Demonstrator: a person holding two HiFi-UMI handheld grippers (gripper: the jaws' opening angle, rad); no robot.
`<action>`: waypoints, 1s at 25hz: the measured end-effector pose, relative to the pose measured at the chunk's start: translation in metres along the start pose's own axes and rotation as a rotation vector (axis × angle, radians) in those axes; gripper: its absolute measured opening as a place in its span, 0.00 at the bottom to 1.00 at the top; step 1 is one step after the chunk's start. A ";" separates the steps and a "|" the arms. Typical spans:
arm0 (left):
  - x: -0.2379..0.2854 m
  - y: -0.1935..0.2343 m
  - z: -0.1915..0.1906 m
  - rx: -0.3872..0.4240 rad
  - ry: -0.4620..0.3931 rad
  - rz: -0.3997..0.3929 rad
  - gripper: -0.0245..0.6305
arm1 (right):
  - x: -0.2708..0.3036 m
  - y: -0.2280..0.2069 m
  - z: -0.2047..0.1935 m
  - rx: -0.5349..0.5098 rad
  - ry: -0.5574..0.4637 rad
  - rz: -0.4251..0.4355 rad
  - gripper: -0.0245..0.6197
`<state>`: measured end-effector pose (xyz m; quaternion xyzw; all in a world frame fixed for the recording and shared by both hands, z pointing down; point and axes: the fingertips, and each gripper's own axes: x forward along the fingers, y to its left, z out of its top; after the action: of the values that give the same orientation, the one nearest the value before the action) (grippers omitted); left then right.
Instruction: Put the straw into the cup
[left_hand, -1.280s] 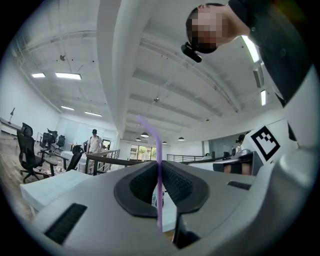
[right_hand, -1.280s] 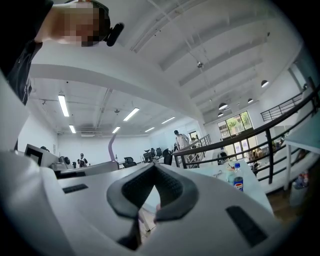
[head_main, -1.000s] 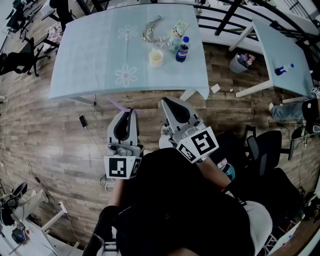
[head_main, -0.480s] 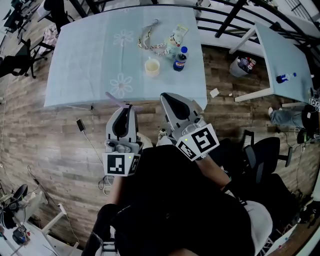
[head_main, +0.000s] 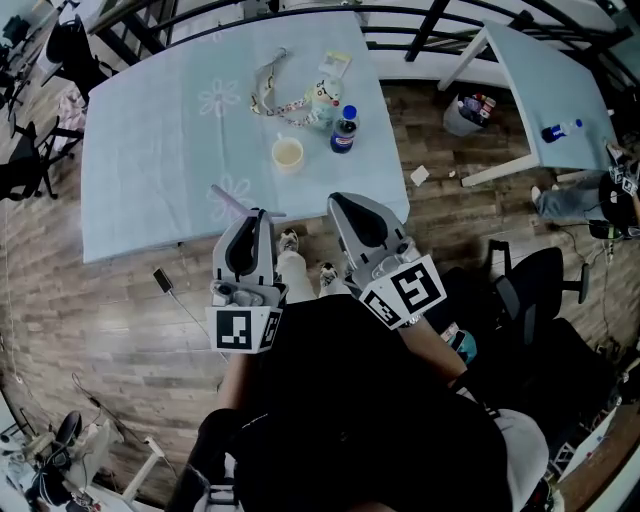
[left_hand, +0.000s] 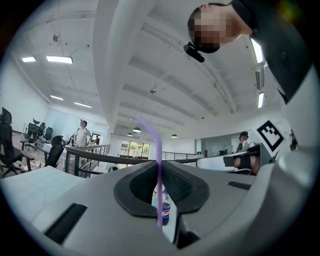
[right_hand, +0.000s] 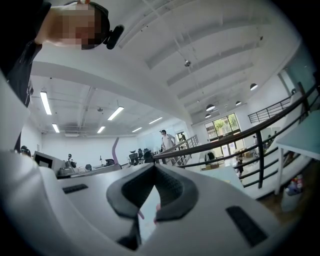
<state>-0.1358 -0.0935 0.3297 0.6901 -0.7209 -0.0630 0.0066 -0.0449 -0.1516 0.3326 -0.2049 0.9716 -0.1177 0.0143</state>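
Note:
A thin purple straw (head_main: 230, 202) sticks out forward and left from my left gripper (head_main: 258, 214), which is shut on it. In the left gripper view the straw (left_hand: 158, 170) runs up between the closed pads. The pale yellow cup (head_main: 288, 153) stands upright on the light blue table (head_main: 140, 170), ahead of both grippers and a little right of the straw's tip. My right gripper (head_main: 341, 201) hovers over the table's near edge, shut with nothing in it. Its pads meet in the right gripper view (right_hand: 154, 168), where the straw (right_hand: 114, 149) shows at the left.
A Pepsi bottle (head_main: 343, 130), a packet (head_main: 322, 96) and a lanyard (head_main: 268, 86) lie beyond the cup. A second table (head_main: 545, 75) and a bin (head_main: 463, 114) stand at the right. An office chair (head_main: 530, 290) is beside me; a phone on a cable (head_main: 163, 280) lies on the floor.
The table has come nearer in the head view: both grippers now reach its near edge. The left gripper still holds the straw; the right stays shut.

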 end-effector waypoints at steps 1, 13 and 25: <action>0.007 0.004 -0.001 -0.001 0.005 -0.014 0.09 | 0.004 -0.004 0.001 0.001 0.000 -0.014 0.05; 0.096 0.061 -0.018 -0.024 0.070 -0.196 0.09 | 0.093 -0.032 0.004 0.025 0.016 -0.130 0.05; 0.152 0.089 -0.078 -0.063 0.193 -0.336 0.09 | 0.117 -0.057 -0.001 0.027 0.052 -0.319 0.05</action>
<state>-0.2239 -0.2481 0.4042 0.8030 -0.5893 -0.0193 0.0869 -0.1297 -0.2484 0.3496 -0.3530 0.9252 -0.1369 -0.0269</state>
